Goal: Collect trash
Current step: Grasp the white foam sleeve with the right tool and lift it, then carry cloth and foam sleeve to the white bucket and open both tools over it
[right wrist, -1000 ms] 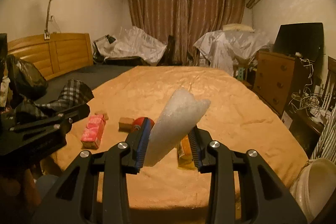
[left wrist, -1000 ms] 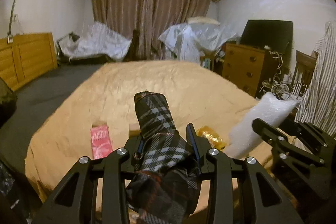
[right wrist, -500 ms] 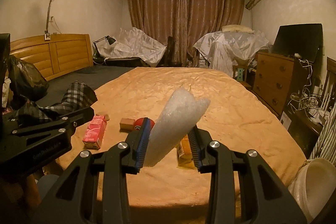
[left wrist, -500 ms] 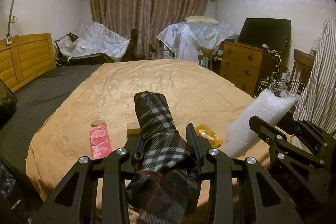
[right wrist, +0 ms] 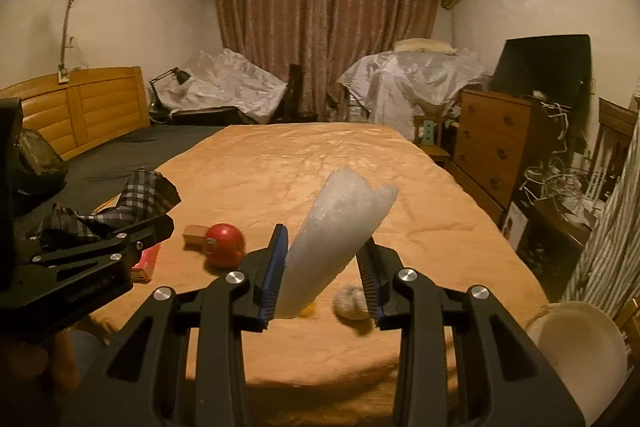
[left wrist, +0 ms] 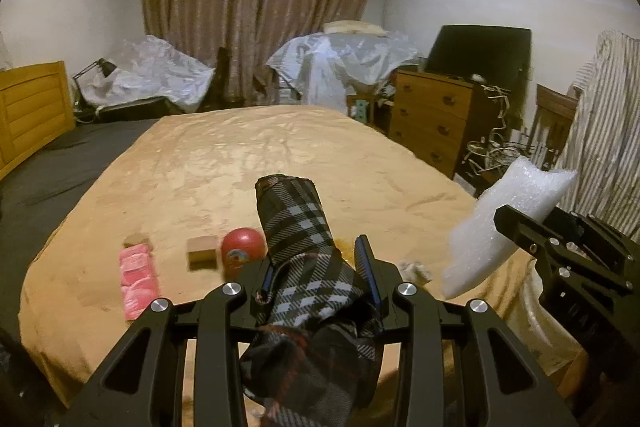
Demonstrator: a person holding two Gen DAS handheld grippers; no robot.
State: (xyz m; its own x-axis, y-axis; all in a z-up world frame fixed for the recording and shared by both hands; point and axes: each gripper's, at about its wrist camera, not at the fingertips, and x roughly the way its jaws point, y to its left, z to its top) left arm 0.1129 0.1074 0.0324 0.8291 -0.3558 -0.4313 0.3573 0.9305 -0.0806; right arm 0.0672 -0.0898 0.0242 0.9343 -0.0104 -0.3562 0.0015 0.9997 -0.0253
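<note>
Red ball point(right wrist: 224, 245) appeared; white crumpled wrap point(right wrist: 332, 247).

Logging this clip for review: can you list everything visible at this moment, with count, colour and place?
bubble wrap piece: 1, white, held in the right gripper
plaid cloth: 1, black and grey, held in the left gripper
pink packet: 1, pink, near end of the bed
small boxes: 2, brown, beside the pink packet
round red item: 1, red, by the box
crumpled wad: 1, grey-white, near bed edge
bed cover: 1, orange-tan
dresser: 1, brown, right wall
bin: 1, white, lower right
left gripper: 1, black, jaws shut
right gripper: 1, black, jaws shut
</note>
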